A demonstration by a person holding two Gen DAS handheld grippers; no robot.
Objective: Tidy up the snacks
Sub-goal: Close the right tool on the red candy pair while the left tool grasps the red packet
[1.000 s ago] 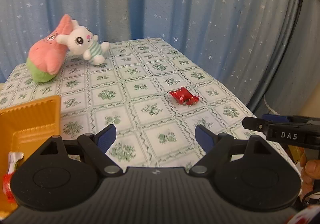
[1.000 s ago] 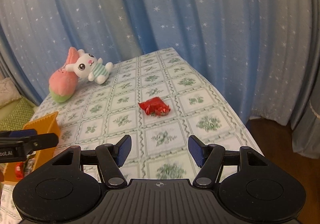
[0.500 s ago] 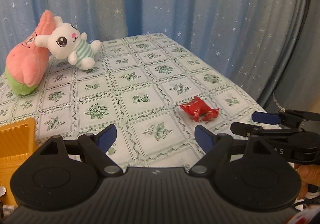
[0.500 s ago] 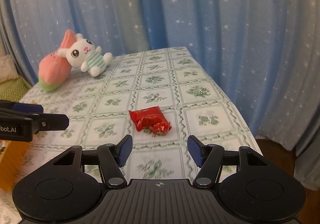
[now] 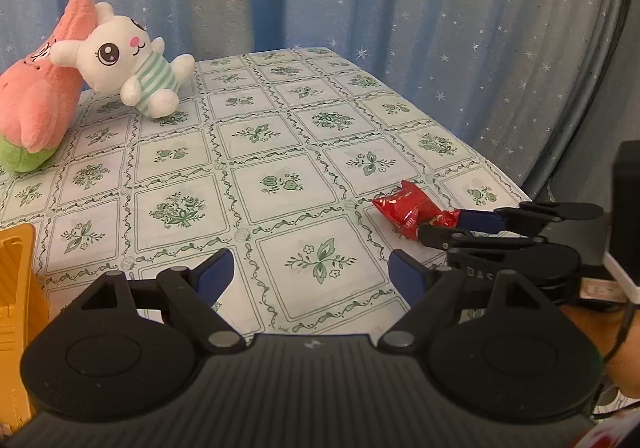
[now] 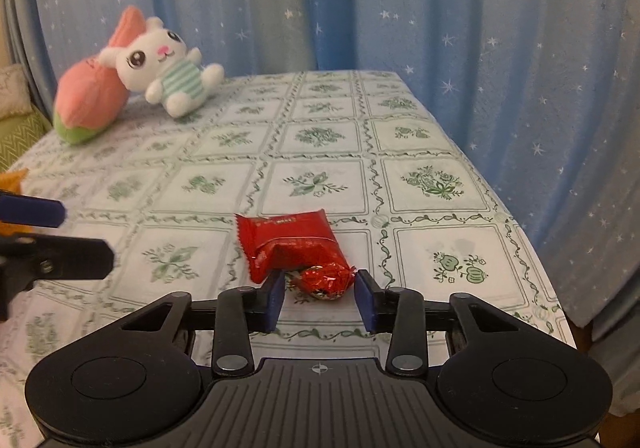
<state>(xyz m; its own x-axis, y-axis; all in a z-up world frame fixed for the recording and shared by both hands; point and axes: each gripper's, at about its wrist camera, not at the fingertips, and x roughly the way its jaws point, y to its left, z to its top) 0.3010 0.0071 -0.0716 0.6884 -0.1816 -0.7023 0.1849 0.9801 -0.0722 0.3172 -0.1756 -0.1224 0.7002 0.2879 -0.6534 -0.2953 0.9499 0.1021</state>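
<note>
Right tool (image 6: 319, 294) jaws just been closing, crumpled near end of red snack packet (image 6: 294, 248) between the pads, not yet pinched. Packet's long axis runs away from it across the table (image 6: 328, 183). Left tool (image 5: 310, 270) released, farther off. Orange container (image 5: 16, 288) at left edge, contents hidden.

Crinkled red snack packet (image 6: 294, 248), lying flat.

A white bunny plush (image 5: 128, 67) leans on a pink plush (image 5: 36, 103) before starry curtains (image 5: 400, 7).
</note>
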